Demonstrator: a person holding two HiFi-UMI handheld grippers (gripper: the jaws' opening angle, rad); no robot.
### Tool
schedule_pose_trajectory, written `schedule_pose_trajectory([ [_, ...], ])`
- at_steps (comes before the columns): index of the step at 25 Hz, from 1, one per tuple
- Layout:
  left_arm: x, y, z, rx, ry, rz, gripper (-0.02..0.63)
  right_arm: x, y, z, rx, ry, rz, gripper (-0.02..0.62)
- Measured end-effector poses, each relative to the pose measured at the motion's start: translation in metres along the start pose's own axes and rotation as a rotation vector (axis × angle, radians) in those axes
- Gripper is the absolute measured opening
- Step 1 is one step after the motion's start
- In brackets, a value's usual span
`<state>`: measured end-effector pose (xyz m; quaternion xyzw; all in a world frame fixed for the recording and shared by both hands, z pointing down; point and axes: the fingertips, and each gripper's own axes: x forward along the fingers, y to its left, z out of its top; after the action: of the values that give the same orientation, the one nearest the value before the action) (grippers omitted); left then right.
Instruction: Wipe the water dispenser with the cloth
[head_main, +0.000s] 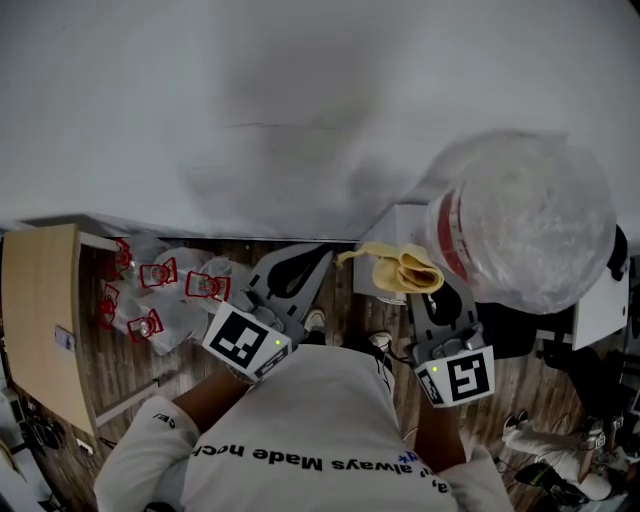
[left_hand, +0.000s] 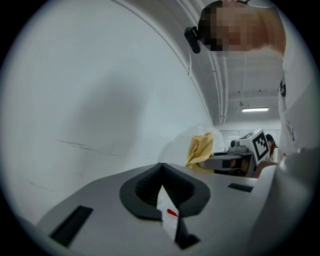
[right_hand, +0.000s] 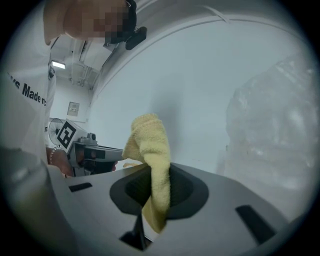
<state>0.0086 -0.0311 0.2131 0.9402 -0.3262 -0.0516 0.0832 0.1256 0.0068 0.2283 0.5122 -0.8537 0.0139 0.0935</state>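
A yellow cloth is bunched in my right gripper, which is shut on it just left of the water dispenser's big clear bottle. The dispenser's white body shows below the bottle, close to the wall. In the right gripper view the cloth stands up out of the shut jaws, with the bottle to the right. My left gripper is shut and holds nothing; it points at the bare white wall. The cloth also shows in the left gripper view, with the bottle behind it.
A wooden cabinet stands at the left on the wooden floor. Clear bags with red-labelled items lie between it and my legs. Dark objects and a person's legs are at the lower right.
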Motion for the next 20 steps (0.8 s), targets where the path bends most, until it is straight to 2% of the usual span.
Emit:
schedule_pose_trajectory([
  [20, 0.0006, -0.0018, 0.0048, -0.016, -0.019, -0.011, 0.017, 0.0012, 0.0018, 0.0119, -0.015, -0.020, -0.008, 0.058],
])
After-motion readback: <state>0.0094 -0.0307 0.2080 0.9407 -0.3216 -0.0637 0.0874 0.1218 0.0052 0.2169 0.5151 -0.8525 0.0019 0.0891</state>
